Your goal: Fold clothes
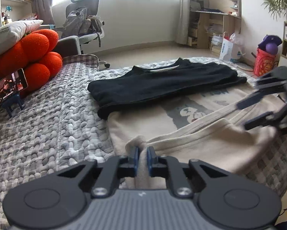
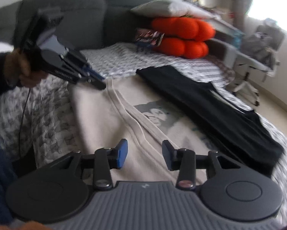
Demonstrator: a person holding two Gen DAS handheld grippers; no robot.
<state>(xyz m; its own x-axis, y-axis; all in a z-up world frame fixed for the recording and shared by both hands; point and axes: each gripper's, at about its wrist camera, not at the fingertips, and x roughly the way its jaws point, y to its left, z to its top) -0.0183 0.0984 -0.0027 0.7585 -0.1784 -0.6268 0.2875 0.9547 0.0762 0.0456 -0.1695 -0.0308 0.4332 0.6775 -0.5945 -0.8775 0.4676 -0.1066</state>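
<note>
A cream T-shirt (image 1: pixel 200 143) with a grey printed picture lies spread on the quilted bed (image 1: pixel 47 124). My left gripper (image 1: pixel 142 153) is shut on a bunched fold of its near edge, and cloth shows between the blue pads. A folded black shirt (image 1: pixel 162 84) lies just beyond the cream one. My right gripper (image 1: pixel 243 115) comes in from the right, open, over the cream shirt's hem. In the right wrist view my right gripper (image 2: pixel 145 153) hangs open above the cream T-shirt (image 2: pixel 97 118) with nothing between its fingers. There a hand holds my left gripper (image 2: pixel 102 82) at the cloth's far corner, and the black shirt (image 2: pixel 210 111) lies to the right.
An orange lumpy cushion (image 1: pixel 28 57) under a white pillow (image 1: pixel 9 32) sits at the bed's left, with a phone on a small stand (image 1: pixel 8 88) in front. An office chair (image 1: pixel 84 25), wooden shelves (image 1: pixel 216 19) and a red bag (image 1: pixel 264 61) stand on the floor beyond.
</note>
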